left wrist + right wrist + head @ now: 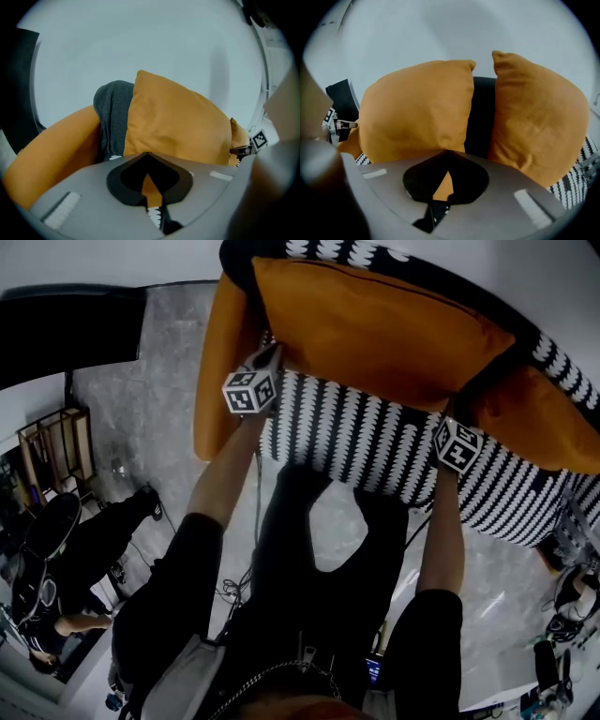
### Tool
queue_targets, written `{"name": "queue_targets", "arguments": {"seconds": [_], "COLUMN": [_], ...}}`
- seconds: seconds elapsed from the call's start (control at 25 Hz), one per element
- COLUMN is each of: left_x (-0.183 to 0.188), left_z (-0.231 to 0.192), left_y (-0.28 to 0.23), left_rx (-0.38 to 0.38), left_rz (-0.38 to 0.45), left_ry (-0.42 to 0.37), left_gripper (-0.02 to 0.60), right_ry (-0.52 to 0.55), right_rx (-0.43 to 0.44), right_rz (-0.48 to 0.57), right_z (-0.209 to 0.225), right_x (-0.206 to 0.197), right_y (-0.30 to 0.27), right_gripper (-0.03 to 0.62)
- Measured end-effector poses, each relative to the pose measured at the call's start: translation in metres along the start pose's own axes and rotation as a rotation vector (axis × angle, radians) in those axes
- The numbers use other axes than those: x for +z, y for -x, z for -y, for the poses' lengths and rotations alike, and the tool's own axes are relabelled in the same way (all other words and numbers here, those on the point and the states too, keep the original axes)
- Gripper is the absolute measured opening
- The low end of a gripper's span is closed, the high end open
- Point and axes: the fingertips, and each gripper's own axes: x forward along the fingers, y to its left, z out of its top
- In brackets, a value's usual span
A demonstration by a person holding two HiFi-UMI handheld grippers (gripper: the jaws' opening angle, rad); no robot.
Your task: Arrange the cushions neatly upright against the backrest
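A big orange cushion leans on the dark backrest of a sofa with a black-and-white patterned seat. My left gripper is shut on that cushion's lower left corner, and orange fabric shows between its jaws. The lower right corner is pinched by my right gripper, also shut. A second orange cushion stands at the sofa's left end. A third orange cushion rests to the right, upright beside the held cushion in the right gripper view.
A person in dark clothes crouches on the marbled floor at the left, near a wooden shelf. Cables and small gear lie on the floor at the right. A pale wall rises behind the sofa.
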Motion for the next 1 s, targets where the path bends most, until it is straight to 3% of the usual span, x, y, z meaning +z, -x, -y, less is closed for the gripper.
{"name": "queue_targets", "arguments": {"seconds": [0.2, 0.44, 0.56, 0.76, 0.88, 1.0], "left_x": [0.02, 0.038, 0.053, 0.065, 0.063, 0.049], "left_z": [0.014, 0.135, 0.185, 0.251, 0.283, 0.309], "left_y": [0.045, 0.13, 0.178, 0.247, 0.27, 0.296], "left_rx": [-0.004, -0.056, -0.059, -0.069, -0.088, -0.1], "left_rz": [0.043, 0.129, 0.176, 0.211, 0.207, 0.201], "left_ry": [-0.068, -0.084, -0.126, -0.151, -0.168, -0.158], "left_gripper": [0.011, 0.011, 0.011, 0.011, 0.011, 0.011], "right_ry": [0.051, 0.053, 0.129, 0.199, 0.219, 0.2], "right_rx": [0.019, 0.123, 0.219, 0.384, 0.337, 0.257], "right_rz": [0.083, 0.163, 0.175, 0.093, 0.182, 0.236], "right_z": [-0.041, -0.048, -0.074, -0.101, -0.094, -0.087], "right_x": [0.028, 0.043, 0.054, 0.068, 0.087, 0.081], "right_y": [0.037, 0.139, 0.19, 0.269, 0.31, 0.346], "right_gripper": [0.003, 0.003, 0.003, 0.003, 0.003, 0.003]}}
